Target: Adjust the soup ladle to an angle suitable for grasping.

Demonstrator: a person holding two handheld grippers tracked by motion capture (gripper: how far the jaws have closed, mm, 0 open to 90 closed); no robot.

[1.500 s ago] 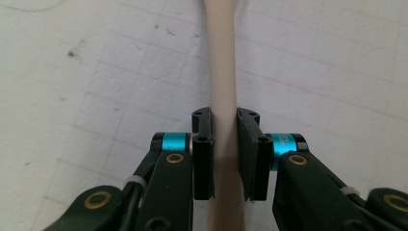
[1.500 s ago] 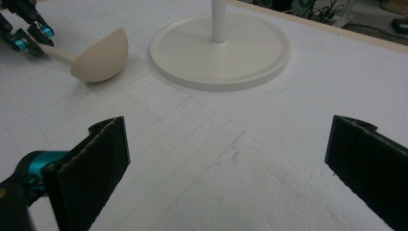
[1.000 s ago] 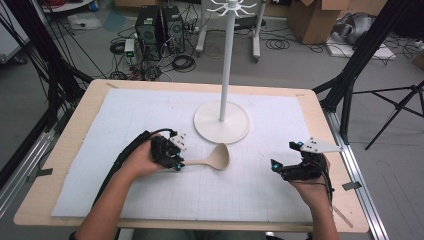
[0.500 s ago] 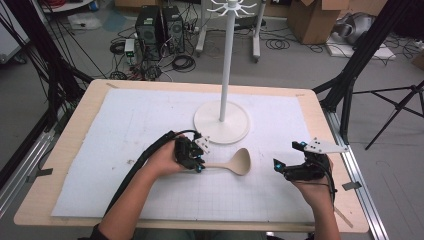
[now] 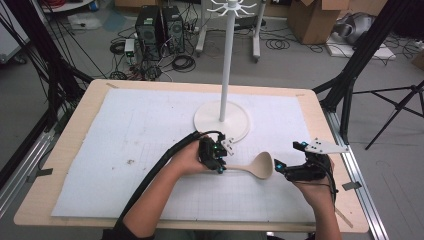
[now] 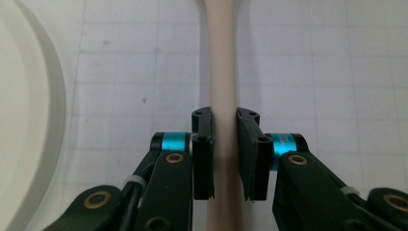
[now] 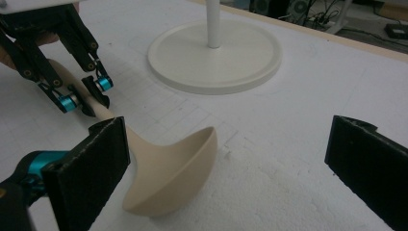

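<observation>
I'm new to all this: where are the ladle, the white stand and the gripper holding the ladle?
ladle (image 5: 261,165), high view, bowl.
white stand (image 5: 224,70), high view, pole.
left gripper (image 6: 224,144), left gripper view, between its fingertips.

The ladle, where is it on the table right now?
In the high view the ladle lies on the white mat, just in front of the stand's round base, its handle clamped in the left gripper and its bowl beside the open right gripper.

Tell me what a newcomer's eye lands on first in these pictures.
The beige ladle lying near the front middle of the white mat, its handle clamped by the left gripper. Just right of its bowl waits the right gripper, jaws wide open toward it. Behind them stands a tall white hook stand on its round base.
</observation>
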